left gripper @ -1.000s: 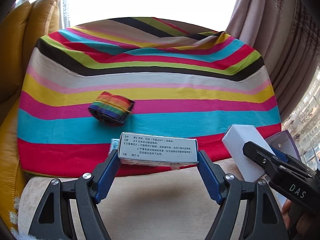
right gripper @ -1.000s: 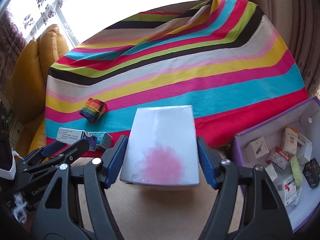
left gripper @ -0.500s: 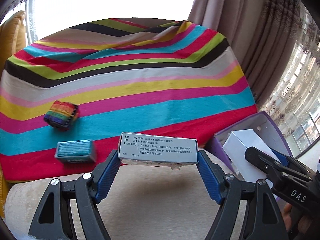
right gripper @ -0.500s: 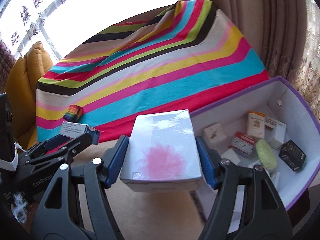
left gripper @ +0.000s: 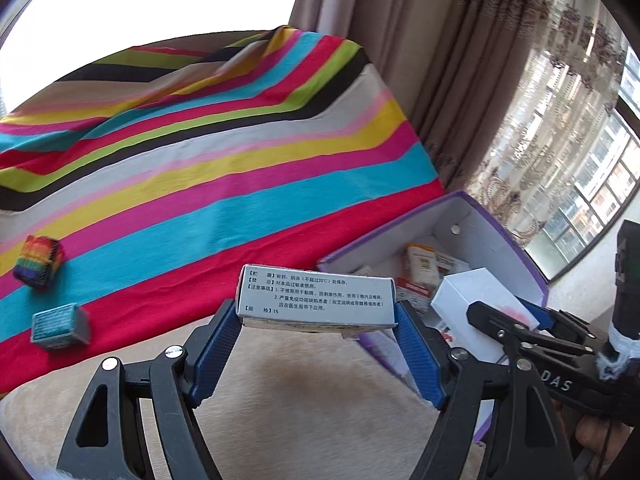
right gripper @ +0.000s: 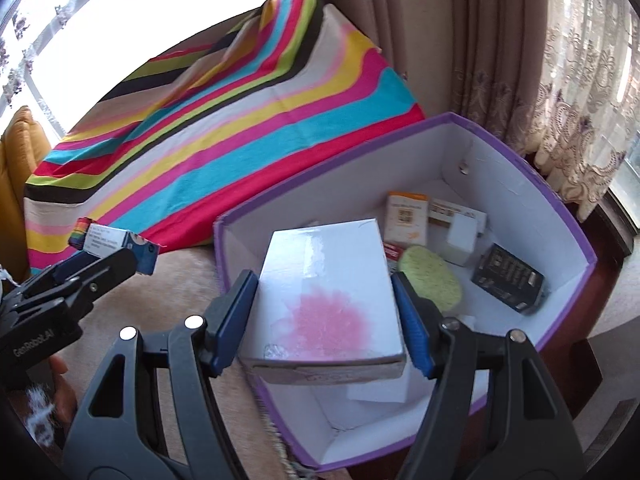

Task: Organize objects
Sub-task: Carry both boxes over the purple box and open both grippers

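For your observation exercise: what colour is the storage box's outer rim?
Purple, with white inside walls; the storage box shows best in the right wrist view.

Two grippers: left [left gripper: 318, 312], right [right gripper: 326, 312]. Two held boxes: one printed box [left gripper: 316, 300], one white box with a pink patch [right gripper: 326, 300]. One purple bin [right gripper: 568, 216] containing at least five loose items: one orange box [right gripper: 406, 216], one brown-labelled box [right gripper: 452, 210], one plain white box [right gripper: 464, 244], one black box [right gripper: 508, 276], one green pad [right gripper: 430, 282]. One striped cloth [left gripper: 208, 168] bearing two items: one rainbow block [left gripper: 38, 262], one teal box [left gripper: 56, 326].
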